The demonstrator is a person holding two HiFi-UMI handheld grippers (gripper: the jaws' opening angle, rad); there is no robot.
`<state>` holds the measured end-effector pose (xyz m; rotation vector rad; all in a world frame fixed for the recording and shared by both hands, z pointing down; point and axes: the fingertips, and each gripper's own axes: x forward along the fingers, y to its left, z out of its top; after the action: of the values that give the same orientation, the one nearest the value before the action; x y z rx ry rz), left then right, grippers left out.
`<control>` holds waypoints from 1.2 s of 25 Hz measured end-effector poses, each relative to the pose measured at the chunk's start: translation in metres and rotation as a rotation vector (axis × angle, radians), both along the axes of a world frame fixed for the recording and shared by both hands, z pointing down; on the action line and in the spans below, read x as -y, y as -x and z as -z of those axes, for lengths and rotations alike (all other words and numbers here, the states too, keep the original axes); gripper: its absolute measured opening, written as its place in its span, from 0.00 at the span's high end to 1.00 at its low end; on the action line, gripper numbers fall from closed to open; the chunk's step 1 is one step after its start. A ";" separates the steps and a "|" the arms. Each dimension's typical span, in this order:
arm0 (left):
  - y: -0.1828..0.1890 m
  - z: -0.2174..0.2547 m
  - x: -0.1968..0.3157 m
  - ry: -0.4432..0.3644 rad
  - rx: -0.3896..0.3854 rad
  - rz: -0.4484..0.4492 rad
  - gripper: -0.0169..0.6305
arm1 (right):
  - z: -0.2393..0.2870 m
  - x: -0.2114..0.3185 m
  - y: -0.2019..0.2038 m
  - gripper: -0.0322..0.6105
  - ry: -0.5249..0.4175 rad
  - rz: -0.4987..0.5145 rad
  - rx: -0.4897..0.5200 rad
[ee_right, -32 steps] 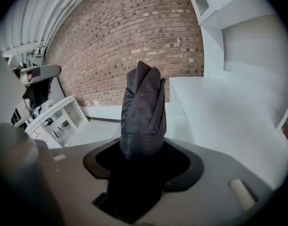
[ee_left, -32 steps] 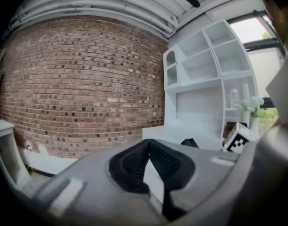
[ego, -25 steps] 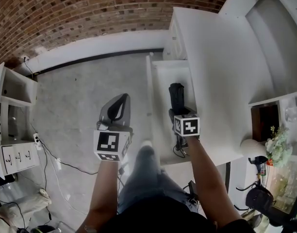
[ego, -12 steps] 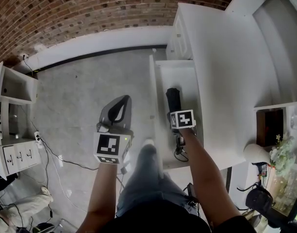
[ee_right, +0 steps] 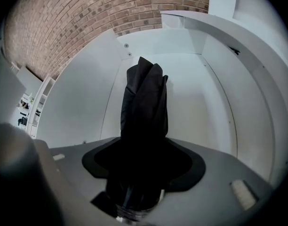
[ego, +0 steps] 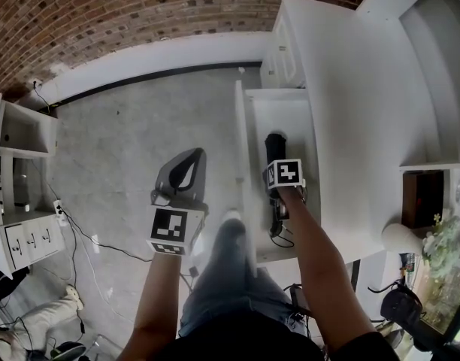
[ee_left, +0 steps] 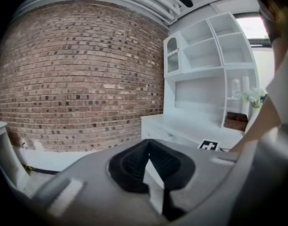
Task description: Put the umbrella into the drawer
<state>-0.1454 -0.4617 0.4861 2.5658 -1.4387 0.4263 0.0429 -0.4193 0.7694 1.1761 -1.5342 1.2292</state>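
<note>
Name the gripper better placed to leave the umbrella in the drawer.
Right. The right gripper has the black folded umbrella between its jaws, which have just been opening, over the open drawer. The left gripper hangs shut over the floor.

Red-brown brick wall (ego: pixel 140 13) across the far side, with a white base strip (ego: pixel 155 65) along its foot. Below that, bare grey concrete floor (ego: pixel 117 149), crossed near the left by a thin black cable (ego: pixel 87 243). At the left edge, a low white shelf unit (ego: pixel 19 171) with open compartments. At the right, a long white counter (ego: pixel 358 89) under tall white open shelving (ee_left: pixel 214 46), a brown box (ego: pixel 419 198) and pale flowers (ego: pixel 440 243) at its near end. Bright daylight through a window (ee_left: pixel 254 27) beside the shelving.
</note>
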 end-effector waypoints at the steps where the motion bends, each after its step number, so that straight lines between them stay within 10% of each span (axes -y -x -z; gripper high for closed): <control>1: 0.000 -0.002 0.000 0.003 -0.003 0.000 0.98 | -0.001 -0.001 0.000 0.53 0.005 0.006 -0.001; 11: -0.010 0.004 -0.011 0.009 -0.023 -0.004 0.98 | 0.026 0.000 0.003 0.38 -0.075 0.020 0.009; 30: -0.040 0.086 -0.109 -0.175 -0.041 0.061 0.98 | 0.157 -0.067 -0.003 0.44 -0.324 0.126 0.119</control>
<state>-0.1051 -0.3530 0.4003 2.6378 -1.6005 0.2481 0.0459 -0.3523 0.6126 1.2040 -1.9196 1.0065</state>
